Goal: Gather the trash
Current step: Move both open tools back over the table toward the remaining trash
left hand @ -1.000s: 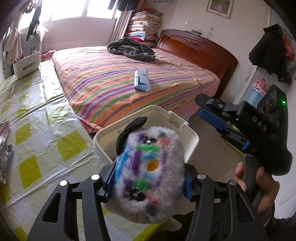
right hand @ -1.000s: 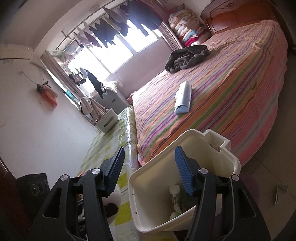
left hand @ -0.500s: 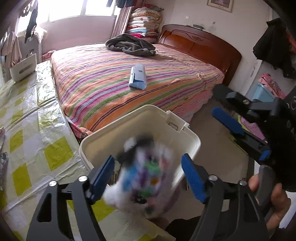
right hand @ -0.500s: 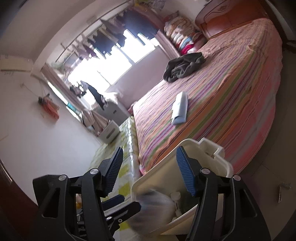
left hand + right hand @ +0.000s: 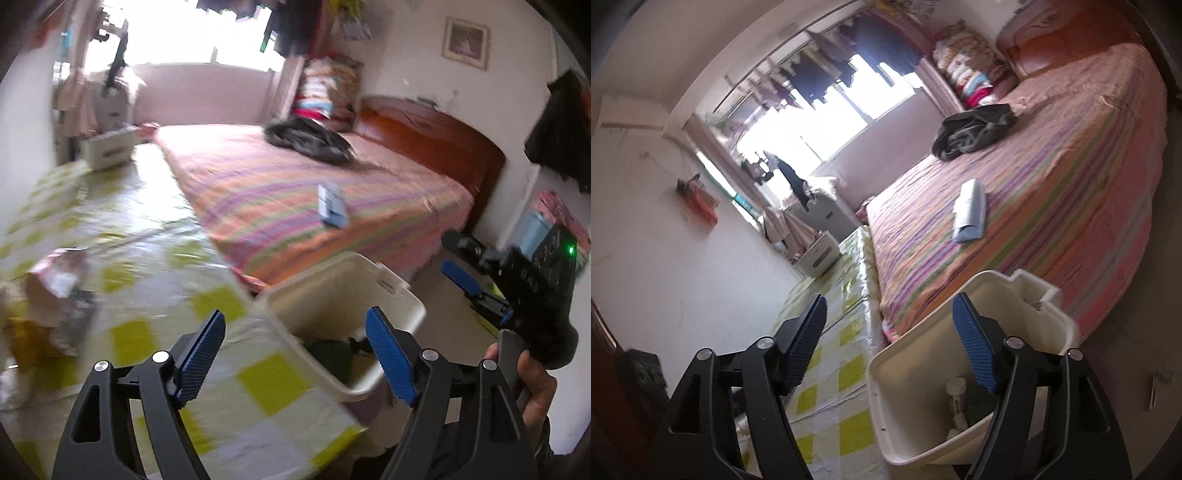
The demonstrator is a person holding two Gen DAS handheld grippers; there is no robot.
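Observation:
My left gripper (image 5: 295,325) is open with nothing between its blue pads, hanging over the table's corner and the near rim of a cream plastic bin (image 5: 332,280). Dark items lie at the bin's bottom (image 5: 328,358), and the fuzzy toy is not clearly seen. A person's hand holds my right gripper (image 5: 458,273) to the right of the bin. In its own view the right gripper (image 5: 890,310) has jaws that are opening, empty, above the bin (image 5: 916,373), where a small white bottle (image 5: 955,391) lies. Crumpled wrappers (image 5: 55,280) and foil (image 5: 77,314) sit on the table at the left.
A yellow-and-white checked cloth covers the table (image 5: 147,280), which runs along a striped bed (image 5: 295,192). On the bed lie a blue-white pack (image 5: 332,205) and a dark garment (image 5: 310,140). A white box (image 5: 109,147) stands at the table's far end.
My left gripper opened and let go of the fuzzy multicoloured toy, which dropped toward the bin. The left gripper then lifted and swung left. The right jaws have spread wider.

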